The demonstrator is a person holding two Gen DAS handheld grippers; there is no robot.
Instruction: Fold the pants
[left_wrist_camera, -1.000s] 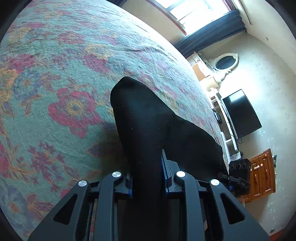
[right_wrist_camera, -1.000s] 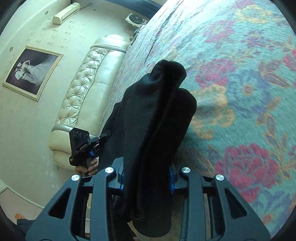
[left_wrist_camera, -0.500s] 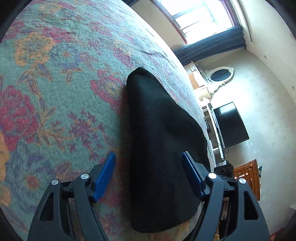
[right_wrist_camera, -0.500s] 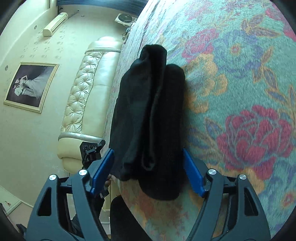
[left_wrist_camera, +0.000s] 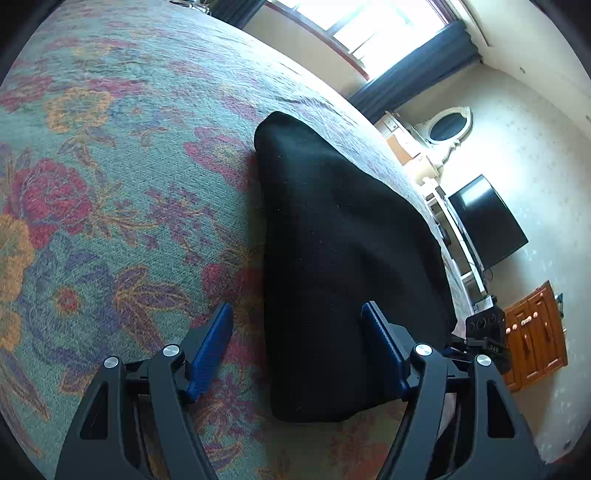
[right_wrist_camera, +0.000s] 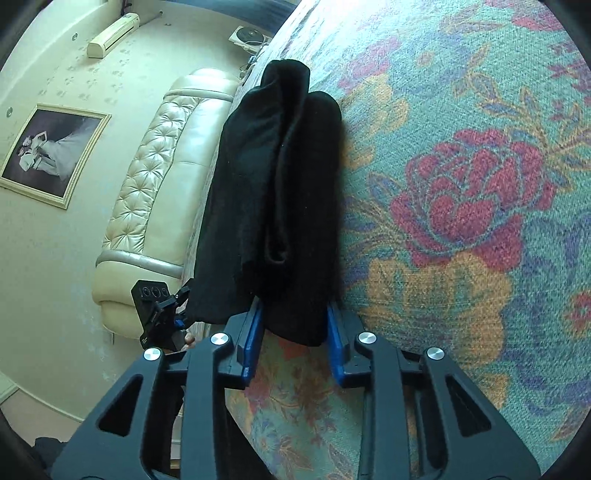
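The black pants [left_wrist_camera: 332, 258] lie folded in a thick bundle on the floral bedspread [left_wrist_camera: 110, 184]. My left gripper [left_wrist_camera: 297, 349] is open, its blue pads either side of the bundle's near end, apart from the cloth. In the right wrist view the pants [right_wrist_camera: 273, 192] show stacked layers near the bed's edge. My right gripper [right_wrist_camera: 293, 330] has its blue pads close around the bundle's near end; whether they pinch the cloth is unclear. Each gripper shows in the other's view: the right one [left_wrist_camera: 485, 339] and the left one [right_wrist_camera: 159, 310].
The bedspread [right_wrist_camera: 461, 221] stretches wide to the side of the pants. A cream tufted headboard [right_wrist_camera: 147, 192] stands beyond the bed edge. A television [left_wrist_camera: 484, 221], a wooden cabinet [left_wrist_camera: 532, 332] and a window [left_wrist_camera: 369, 29] are at the room's far side.
Both grippers opened and let go of the pants, which now lie on the bedspread. My right gripper's pads have since narrowed around the bundle's end. Both grippers drew back slightly.
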